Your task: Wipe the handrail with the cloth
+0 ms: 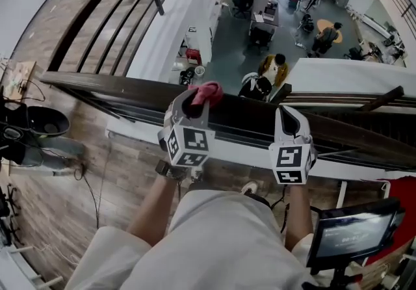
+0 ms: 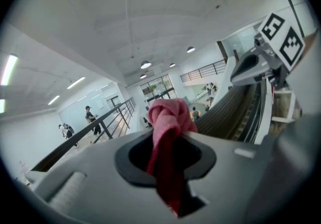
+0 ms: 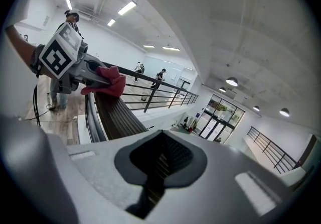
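The left forearm [image 1: 155, 207] is reaching forward and down toward the handrail [image 1: 97, 85]. It is aiming the left gripper [image 1: 195, 104] across the rail's top, with its marker cube facing up. The cloth [image 1: 208, 92] is bunching out in front of the jaw tips as a pink-red knot above the rail's far edge. From the right gripper view it appears to be resting on the rail's top surface, though contact cannot be confirmed. The left jaws are clamping this cloth: a strip of it is running down through the closed slot between them, and the knot is standing beyond the tips.

The right forearm [image 1: 296, 217] is extending in parallel, well apart from the left. It is placing the right gripper [image 1: 289, 118] over the same rail, further along toward its right end. The right jaws are pressing together with nothing between them. Only the ribbed rail surface is showing through the opening behind the tips.
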The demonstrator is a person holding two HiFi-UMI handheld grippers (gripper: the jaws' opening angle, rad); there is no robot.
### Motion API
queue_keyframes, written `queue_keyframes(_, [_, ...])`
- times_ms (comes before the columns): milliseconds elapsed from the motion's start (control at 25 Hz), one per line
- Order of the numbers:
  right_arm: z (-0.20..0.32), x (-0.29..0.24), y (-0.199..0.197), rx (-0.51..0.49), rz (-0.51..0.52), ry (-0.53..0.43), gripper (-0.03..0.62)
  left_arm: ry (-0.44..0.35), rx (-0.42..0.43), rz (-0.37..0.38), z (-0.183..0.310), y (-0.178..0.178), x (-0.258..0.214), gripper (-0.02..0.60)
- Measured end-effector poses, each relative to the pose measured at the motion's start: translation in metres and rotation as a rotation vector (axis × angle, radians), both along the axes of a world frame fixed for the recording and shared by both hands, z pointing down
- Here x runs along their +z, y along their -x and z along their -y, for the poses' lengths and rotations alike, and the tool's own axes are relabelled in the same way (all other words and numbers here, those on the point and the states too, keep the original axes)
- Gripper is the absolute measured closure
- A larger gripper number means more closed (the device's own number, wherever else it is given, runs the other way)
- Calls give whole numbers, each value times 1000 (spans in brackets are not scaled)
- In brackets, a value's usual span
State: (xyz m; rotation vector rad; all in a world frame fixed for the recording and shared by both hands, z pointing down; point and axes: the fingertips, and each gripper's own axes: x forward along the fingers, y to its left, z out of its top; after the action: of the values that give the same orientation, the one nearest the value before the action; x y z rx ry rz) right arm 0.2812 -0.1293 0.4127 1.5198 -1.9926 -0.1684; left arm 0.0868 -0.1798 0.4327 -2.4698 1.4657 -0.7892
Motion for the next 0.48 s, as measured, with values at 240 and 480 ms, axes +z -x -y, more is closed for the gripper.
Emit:
queue_keyframes(240, [-4,-2,-12,-33,4,13,591,4,-25,-9,-2,-16,-5,497])
queue_keyframes(480, [-11,0,-22,-83,-16,33,591,-22,-54,-11,-4,-15,-5,497])
